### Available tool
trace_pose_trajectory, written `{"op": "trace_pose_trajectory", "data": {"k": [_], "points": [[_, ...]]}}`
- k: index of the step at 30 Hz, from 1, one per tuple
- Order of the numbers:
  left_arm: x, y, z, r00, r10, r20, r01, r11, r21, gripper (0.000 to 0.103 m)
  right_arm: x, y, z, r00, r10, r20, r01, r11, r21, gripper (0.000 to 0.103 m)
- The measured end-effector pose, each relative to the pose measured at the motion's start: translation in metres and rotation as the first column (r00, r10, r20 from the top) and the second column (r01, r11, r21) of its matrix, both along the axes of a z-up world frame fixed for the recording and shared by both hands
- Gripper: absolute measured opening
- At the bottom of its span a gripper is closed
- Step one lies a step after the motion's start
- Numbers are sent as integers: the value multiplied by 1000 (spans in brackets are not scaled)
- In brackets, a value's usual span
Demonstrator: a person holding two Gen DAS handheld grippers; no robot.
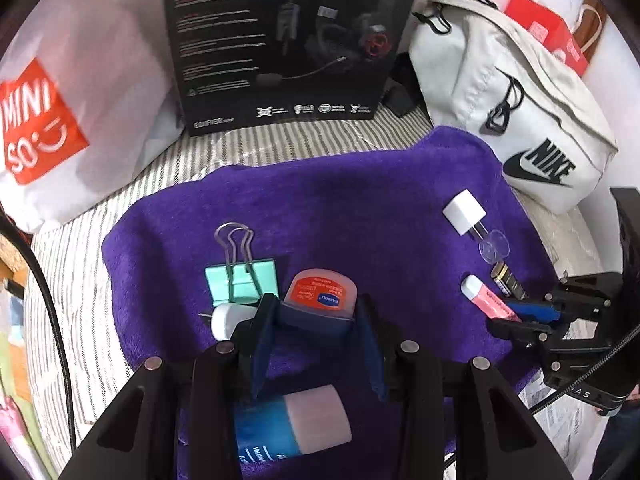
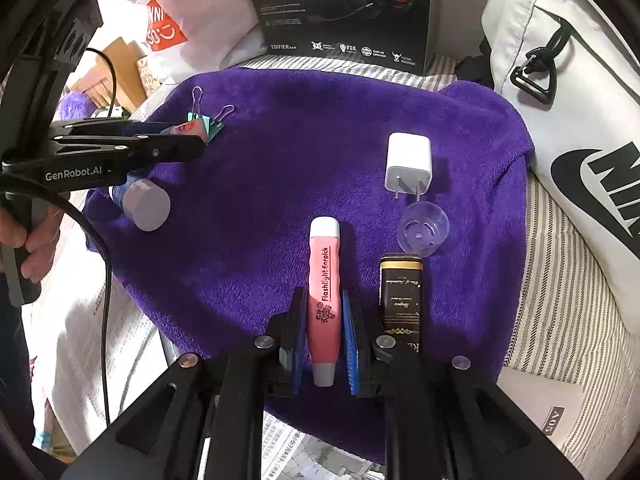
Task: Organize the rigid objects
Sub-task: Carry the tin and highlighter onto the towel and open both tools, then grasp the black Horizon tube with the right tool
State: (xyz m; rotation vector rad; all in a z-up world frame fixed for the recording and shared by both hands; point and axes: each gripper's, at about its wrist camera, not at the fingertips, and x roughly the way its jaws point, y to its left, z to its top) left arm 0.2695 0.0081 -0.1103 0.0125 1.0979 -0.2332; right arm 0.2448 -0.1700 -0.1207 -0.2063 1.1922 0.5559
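A purple towel [image 1: 340, 200] [image 2: 300, 152] holds the items. My left gripper [image 1: 316, 312] is shut on a small red-labelled Vaseline jar [image 1: 322, 294], which also shows in the right wrist view [image 2: 185, 128]. A teal binder clip [image 1: 242, 278] [image 2: 204, 122] lies just beyond it. My right gripper [image 2: 325, 312] [image 1: 528, 314] is shut on a pink flashlight earpick [image 2: 325, 292] [image 1: 486, 298]. A blue Vaseline tube [image 1: 288, 424] [image 2: 140, 204] lies below the left gripper. A white charger plug [image 2: 408, 164] [image 1: 464, 212], a clear cap [image 2: 423, 228] and a black-gold box [image 2: 401, 296] lie near the right gripper.
A black headset box [image 1: 288, 40] stands at the back. A white Miniso bag [image 1: 48, 128] is at the left, a white Nike bag [image 1: 520, 104] [image 2: 580, 140] at the right. A small white object [image 1: 228, 320] lies by the left finger. The striped cloth [image 1: 80, 264] surrounds the towel.
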Motion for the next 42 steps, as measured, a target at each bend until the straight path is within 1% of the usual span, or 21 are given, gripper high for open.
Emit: {"op": "trace_pose_trajectory", "data": {"k": [10, 14, 21, 23, 24, 25, 26, 28, 31, 33, 34, 37, 39, 42], "points": [[12, -24, -20, 998, -36, -59, 40, 997, 66, 38, -4, -7, 0, 1000, 6, 2, -6, 1000, -2, 17], [14, -30, -23, 997, -42, -59, 47, 995, 91, 38, -5, -7, 1, 1000, 13, 3, -13, 1000, -6, 17], [15, -32, -21, 997, -44, -62, 51, 993, 109, 38, -5, -8, 0, 1000, 16, 9, -16, 1000, 5, 17], [15, -32, -21, 997, -41, -63, 48, 993, 108, 38, -5, -9, 0, 1000, 22, 5, -22, 1000, 14, 19], [15, -32, -21, 997, -39, -63, 45, 993, 107, 39, -5, -9, 1, 1000, 26, 3, -26, 999, 19, 22], [14, -32, -21, 997, -38, -64, 44, 994, 103, 40, -6, -10, 1, 1000, 30, 2, -30, 999, 23, 23], [14, -31, -21, 997, -40, -64, 46, 994, 96, 43, -7, -10, 1, 1000, 29, 3, -29, 999, 19, 24], [12, -30, -20, 997, -36, -69, 42, 996, 85, 48, -9, -11, 3, 1000, 26, 8, -26, 1000, 7, 30], [8, -28, -20, 997, -20, -76, 26, 997, 76, 56, -15, -14, 9, 1000, 17, 17, -17, 1000, 15, 35], [5, -27, -20, 997, -6, -74, 11, 997, 78, 57, -19, -15, 14, 1000, 9, 28, -10, 1000, 12, 39], [3, -25, -18, 998, 8, -69, -2, 997, 80, 57, -21, -16, 17, 999, 3, 35, -4, 1000, 10, 40], [-8, -19, -6, 998, 34, -45, -30, 996, 87, 61, -30, -22, 26, 999, -20, 40, 19, 1000, 24, 40], [-15, -16, 2, 999, 39, -22, -37, 996, 81, 67, -36, -25, 32, 998, -34, 47, 32, 999, 36, 40], [-31, -13, 17, 999, 39, 15, -40, 997, 71, 67, -50, -29, 40, 998, -41, 37, 38, 996, 79, 40]]}}
